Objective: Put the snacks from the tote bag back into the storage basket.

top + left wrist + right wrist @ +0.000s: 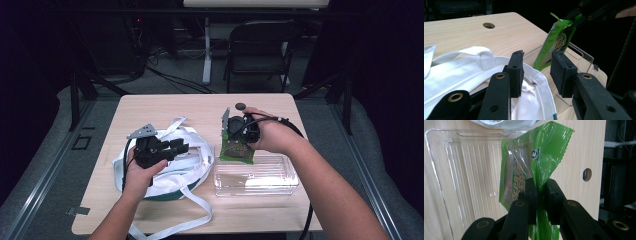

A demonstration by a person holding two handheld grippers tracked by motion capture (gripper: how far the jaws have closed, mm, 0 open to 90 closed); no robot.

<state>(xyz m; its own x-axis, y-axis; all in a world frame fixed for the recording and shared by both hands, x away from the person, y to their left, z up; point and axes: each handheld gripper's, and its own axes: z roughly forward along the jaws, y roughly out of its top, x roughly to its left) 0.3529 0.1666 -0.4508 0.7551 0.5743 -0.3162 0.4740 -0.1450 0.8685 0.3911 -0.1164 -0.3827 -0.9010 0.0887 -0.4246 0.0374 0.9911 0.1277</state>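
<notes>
Left claw (183, 146) level over white bag (165, 172), jaws apart, empty | right claw (539, 192) pointing down, pinching green packet (531, 170) above clear tray (255, 177)

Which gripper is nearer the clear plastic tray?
Right. The right gripper, shut on the green snack packet, hangs over the clear plastic tray's far edge; the left gripper sits over the white bag beside it.

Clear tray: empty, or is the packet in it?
Empty. The clear tray holds nothing; the right gripper pinches the green packet above it.

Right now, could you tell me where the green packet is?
In the high view it hangs from the right gripper, the green packet just above the clear tray's far edge.
</notes>
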